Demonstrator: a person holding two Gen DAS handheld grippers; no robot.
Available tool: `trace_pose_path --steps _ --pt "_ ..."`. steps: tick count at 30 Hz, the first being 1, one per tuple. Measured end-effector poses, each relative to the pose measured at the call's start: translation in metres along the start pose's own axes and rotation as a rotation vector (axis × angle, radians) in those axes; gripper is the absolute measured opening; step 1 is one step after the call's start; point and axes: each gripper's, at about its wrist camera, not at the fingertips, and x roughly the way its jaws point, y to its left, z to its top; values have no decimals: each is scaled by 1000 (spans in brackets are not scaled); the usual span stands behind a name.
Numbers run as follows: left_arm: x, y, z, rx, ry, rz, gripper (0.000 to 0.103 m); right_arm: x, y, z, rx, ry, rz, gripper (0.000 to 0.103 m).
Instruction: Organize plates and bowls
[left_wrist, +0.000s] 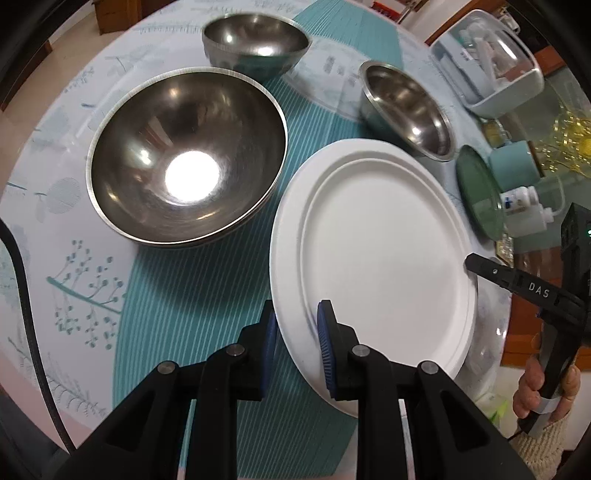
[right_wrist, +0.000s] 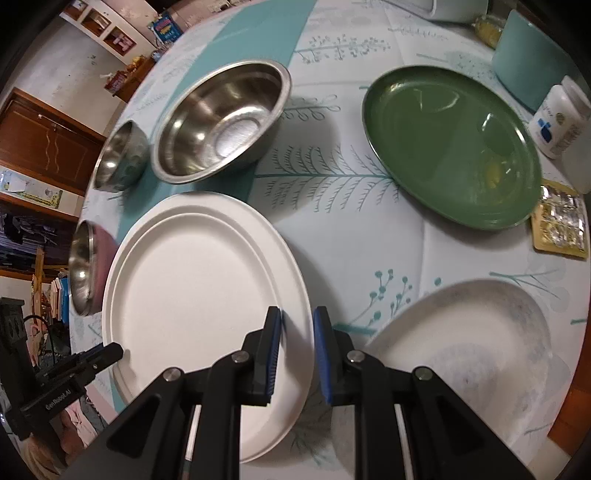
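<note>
Blue-padded fingers of the left gripper (left_wrist: 297, 332) straddle the near rim of the round white paper plate (left_wrist: 380, 266), one pad outside the edge and one over the face, with a gap showing, so they stand apart and are not yet clamped. That plate lies flat on the desk (right_wrist: 351, 240), partly on the teal ribbed mat (left_wrist: 192, 295), just ahead and to the right of those fingers. The right gripper (right_wrist: 297, 343) approaches from the opposite side; its fingers are also apart, bracketing the plate's edge, though whether a pad touches the rim is hard to tell through the distortion. The left is the better seated, I judge, with the rim running crosswise between its pads. Beyond lie the large steel bowl (left_wrist: 186, 155), two smaller steel bowls (left_wrist: 406, 110) and a green round plate (right_wrist: 450, 151), well apart from the white one.
</note>
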Motion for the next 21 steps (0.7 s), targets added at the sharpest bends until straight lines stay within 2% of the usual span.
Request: trace_pose_path --steps 7,10,15,21 --pt "-46 2 -14 32 -60 -7 20 -38 16 -40 -26 -56 50 18" --pt "-59 7 -25 53 -78 3 20 -53 26 -67 -38 -77 71 18" --pt "-65 16 -53 111 -109 62 20 -67 39 -114 -63 -100 88 19" --pt "-56 27 -86 152 -107 101 20 -60 51 -164 -94 -111 47 20"
